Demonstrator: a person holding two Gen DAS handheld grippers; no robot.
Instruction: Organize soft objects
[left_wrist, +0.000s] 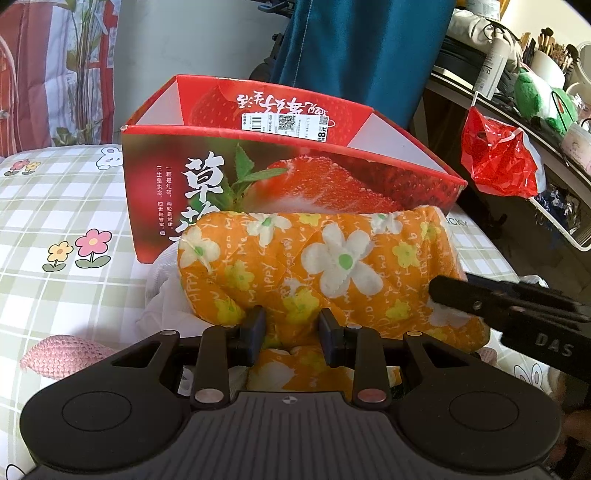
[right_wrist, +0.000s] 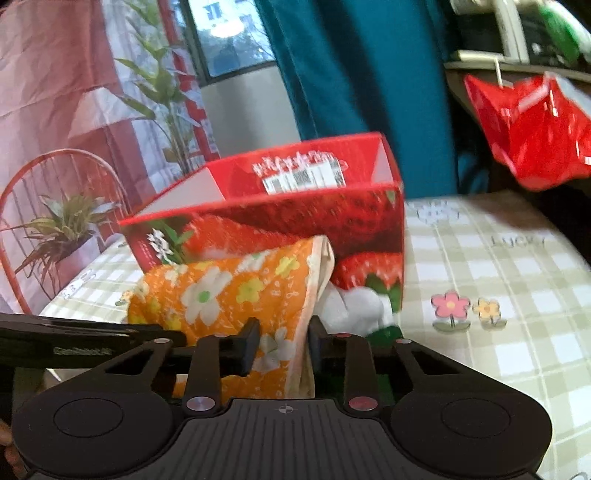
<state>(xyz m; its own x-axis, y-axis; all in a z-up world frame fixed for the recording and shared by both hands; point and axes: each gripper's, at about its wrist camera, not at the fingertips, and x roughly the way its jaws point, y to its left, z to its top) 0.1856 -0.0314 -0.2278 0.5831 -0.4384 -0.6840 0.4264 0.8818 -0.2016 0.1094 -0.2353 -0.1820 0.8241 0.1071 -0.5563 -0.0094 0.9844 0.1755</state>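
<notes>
Left to right: a pink knitted piece (left_wrist: 55, 356) lies loose on the checked bedspread (left_wrist: 55, 206) at the left, untouched, and some white fabric (left_wrist: 162, 295) sits bunched under the left end of the roll. So you have at least two soft items still out, judging by what shows. Your left gripper (left_wrist: 291, 330) has both pads pressed into the near edge of the orange floral cloth (left_wrist: 314, 266), pinching a fold of it. The cloth is rolled up and sits just in front of the strawberry box (left_wrist: 258, 162), against its front wall, not inside. What shows of the box's inside above the rim looks empty; the floor of it is hidden, so you can't confirm. Your right gripper (right_wrist: 282, 343) is on the right end of the same roll, fingers drawn in narrow with the cloth's hemmed edge between them. That view is blurred, but it reads as a pinch on the cloth. My read: roll done, two-handed grip set, nothing boxed yet. Left for you: lift the roll over the front wall, drop it in, then the white fabric and the pink piece. Watch the roll unwinding as it clears the rim.
</notes>
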